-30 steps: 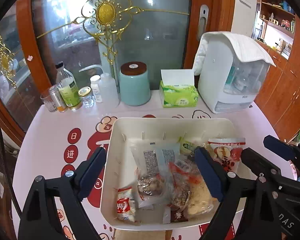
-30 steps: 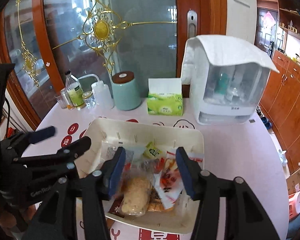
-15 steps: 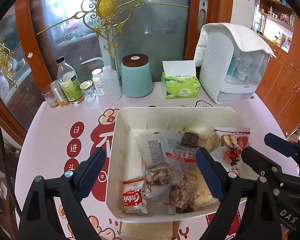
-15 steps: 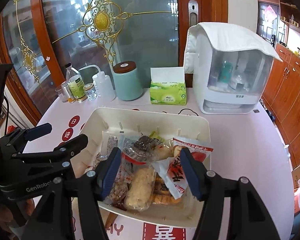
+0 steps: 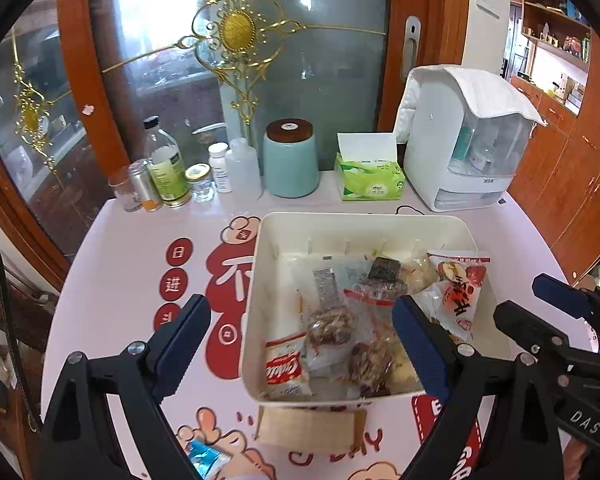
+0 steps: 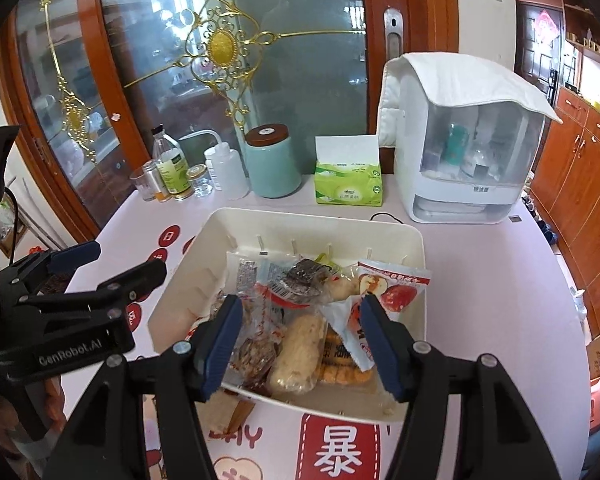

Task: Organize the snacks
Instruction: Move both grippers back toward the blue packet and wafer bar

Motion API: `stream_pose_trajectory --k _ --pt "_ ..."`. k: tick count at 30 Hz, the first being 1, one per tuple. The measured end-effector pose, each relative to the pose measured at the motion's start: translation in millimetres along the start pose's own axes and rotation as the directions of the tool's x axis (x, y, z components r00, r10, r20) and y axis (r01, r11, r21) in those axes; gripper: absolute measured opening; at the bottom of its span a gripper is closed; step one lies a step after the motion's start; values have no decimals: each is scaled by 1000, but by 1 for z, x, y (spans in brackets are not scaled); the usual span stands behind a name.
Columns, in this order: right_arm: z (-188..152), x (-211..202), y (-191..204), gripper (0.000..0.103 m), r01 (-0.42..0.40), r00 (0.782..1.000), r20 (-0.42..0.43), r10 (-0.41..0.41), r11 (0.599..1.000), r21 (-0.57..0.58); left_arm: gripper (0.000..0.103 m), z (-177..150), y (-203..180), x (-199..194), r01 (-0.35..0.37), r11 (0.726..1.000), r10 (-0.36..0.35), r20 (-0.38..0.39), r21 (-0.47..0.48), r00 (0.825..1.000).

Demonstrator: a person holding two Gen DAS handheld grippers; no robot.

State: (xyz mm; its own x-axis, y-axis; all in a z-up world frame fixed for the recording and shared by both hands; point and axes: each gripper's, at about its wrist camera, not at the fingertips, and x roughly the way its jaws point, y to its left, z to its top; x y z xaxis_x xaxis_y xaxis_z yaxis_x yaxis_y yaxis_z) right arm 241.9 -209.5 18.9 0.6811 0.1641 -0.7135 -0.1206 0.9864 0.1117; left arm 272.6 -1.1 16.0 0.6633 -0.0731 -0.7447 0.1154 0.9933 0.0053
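The snacks are found piled in the white bin at frame centre. The right gripper (jaws apart, empty) is nearer, directly above; the left gripper is held wide, empty.

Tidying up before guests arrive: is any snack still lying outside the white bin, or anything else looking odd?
Yes. A small blue packet lies on the tablecloth near the front edge, outside the white bin. A brown paper piece pokes out beside the bin's front wall. Nothing looks spilled.
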Motion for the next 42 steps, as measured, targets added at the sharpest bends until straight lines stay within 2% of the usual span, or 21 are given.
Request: stream_pose_trajectory --k 6,11,15,22,27,35,39,42 --pt "-11 -22 10 66 -37 999 14 37 999 -27 93 -17 13 -29 -46 999 46 21 13 999" --pt "-22 -38 24 66 -84 996 18 85 995 -59 94 -36 28 -55 -52 999 52 33 -10 998" --pt "-33 -48 38 70 -120 992 21 123 988 -100 98 -53 39 -76 -61 998 62 45 -23 997" --pt "-56 -49 69 77 -206 978 -2 210 954 -216 100 -81 59 -89 -80 996 81 37 -28 996" --pt "-75 -29 87 78 -271 963 -76 260 917 -293 100 -102 76 -76 -105 994 105 -12 -19 994" --pt "-105 21 97 78 -327 944 -176 281 875 -357 100 -135 98 -37 -77 997 76 -112 -8 991" --pt "-117 44 100 78 -336 939 -207 275 862 -381 100 -156 105 -7 -48 999 52 -174 24 983" --pt "-125 62 104 78 -331 939 -228 256 848 -414 100 -172 110 18 -30 998 41 -236 49 971"
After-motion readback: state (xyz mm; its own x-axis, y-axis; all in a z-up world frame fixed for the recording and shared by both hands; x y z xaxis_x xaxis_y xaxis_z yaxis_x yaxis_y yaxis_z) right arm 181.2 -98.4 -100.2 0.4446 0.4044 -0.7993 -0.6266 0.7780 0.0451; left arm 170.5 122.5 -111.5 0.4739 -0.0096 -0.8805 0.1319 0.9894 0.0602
